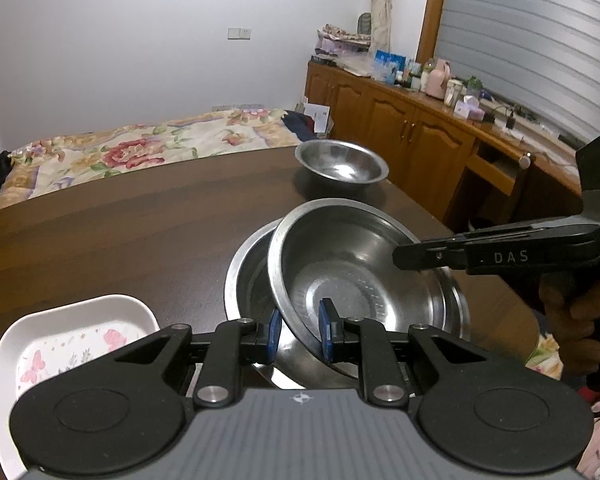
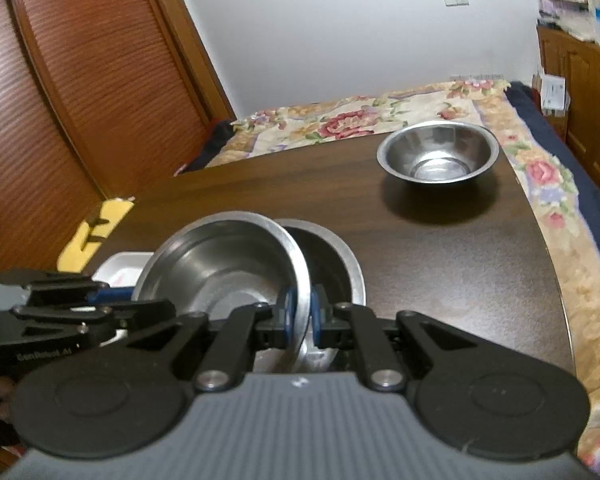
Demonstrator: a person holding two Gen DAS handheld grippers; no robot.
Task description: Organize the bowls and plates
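Observation:
A steel bowl (image 1: 340,280) (image 2: 212,264) is held tilted over a second steel bowl (image 1: 248,280) (image 2: 332,264) that rests on the dark wooden table (image 1: 120,240). My left gripper (image 1: 301,332) (image 2: 108,294) is shut on the near rim of the tilted bowl, which runs slantwise between the blue pads. On the opposite rim my right gripper (image 2: 302,318) (image 1: 400,258) is clamped shut. A third steel bowl (image 1: 340,166) (image 2: 436,152) stands alone near the far table edge. A white floral plate (image 1: 72,340) (image 2: 120,268) lies to the left of my left gripper.
A bed with a floral cover (image 1: 120,148) lies past the table's far edge. Wooden cabinets (image 1: 400,128) with clutter on top line the right wall. A person's hand (image 1: 572,312) holds the right gripper. A yellow object (image 2: 92,236) lies beyond the table's left edge.

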